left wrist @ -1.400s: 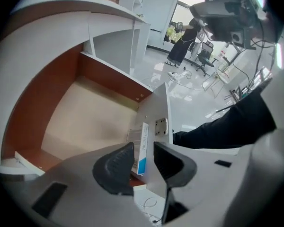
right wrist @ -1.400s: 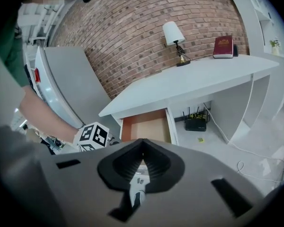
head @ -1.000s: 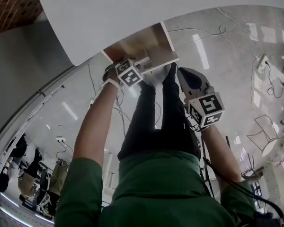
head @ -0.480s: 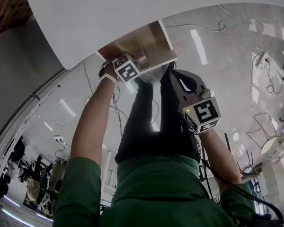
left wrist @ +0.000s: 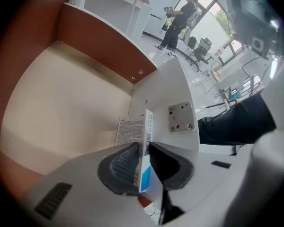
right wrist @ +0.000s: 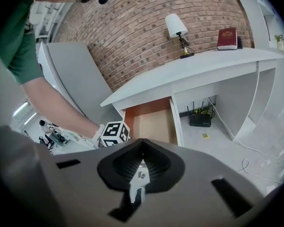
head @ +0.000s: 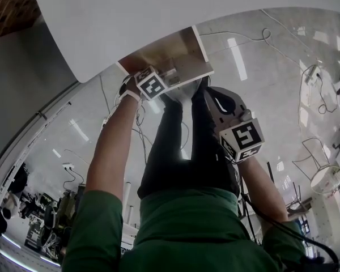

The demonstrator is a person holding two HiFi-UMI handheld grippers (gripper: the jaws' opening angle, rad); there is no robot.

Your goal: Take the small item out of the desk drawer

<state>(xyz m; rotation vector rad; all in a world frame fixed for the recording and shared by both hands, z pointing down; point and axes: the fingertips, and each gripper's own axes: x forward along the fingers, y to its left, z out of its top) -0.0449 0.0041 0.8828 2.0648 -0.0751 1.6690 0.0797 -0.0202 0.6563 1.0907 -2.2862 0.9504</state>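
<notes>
The desk drawer [head: 184, 52] is pulled open, its pale wood floor [left wrist: 61, 108] bare apart from one thing. A small white and blue box [left wrist: 145, 138] stands on edge by the drawer's white front wall. My left gripper [left wrist: 143, 162] reaches into the drawer [right wrist: 154, 122]; its jaws are closing, and both pads lie against the box's sides. From the head view this gripper [head: 171, 77] sits at the drawer's front. My right gripper [head: 208, 94] hangs just outside the drawer, shut [right wrist: 141, 167] with nothing between its pads.
The white desk top [head: 158, 16] overhangs the drawer. On it stand a lamp [right wrist: 176, 27] and a red book [right wrist: 227, 38]. A black router [right wrist: 200, 120] and cables [head: 260, 35] lie on the floor by the desk. A person [left wrist: 177, 20] stands far off.
The right gripper has drifted a little left, closer to the drawer's front. The left gripper stays at the drawer, barely shifted.
</notes>
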